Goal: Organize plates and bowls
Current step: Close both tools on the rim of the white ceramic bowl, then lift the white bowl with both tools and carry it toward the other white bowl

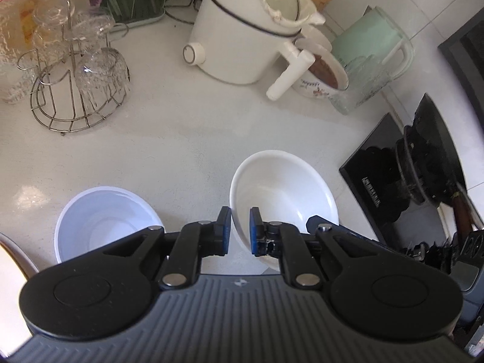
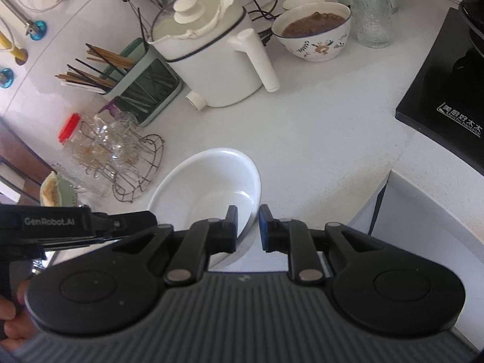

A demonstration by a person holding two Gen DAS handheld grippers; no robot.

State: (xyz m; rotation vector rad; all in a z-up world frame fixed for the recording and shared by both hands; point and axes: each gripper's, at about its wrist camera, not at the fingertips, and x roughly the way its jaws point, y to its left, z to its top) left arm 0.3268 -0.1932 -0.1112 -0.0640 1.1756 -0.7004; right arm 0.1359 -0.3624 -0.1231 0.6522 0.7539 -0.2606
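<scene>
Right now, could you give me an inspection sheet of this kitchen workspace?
Surface: white countertop, no spills seen.
Job's things: white bowl, tilted; second bowl, upright on the counter beside it.
Clutter: electric pot, glass rack, chopstick holder, food bowl.
Grippers: left gripper closed on the white bowl's rim; right gripper straddles the opposite rim, grip unclear.
Cables: black cables behind the pot.
Surroundings: black cooktop at the counter's end.

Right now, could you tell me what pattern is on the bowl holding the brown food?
White bowl with a floral pattern; the right wrist view shows it best.
</scene>
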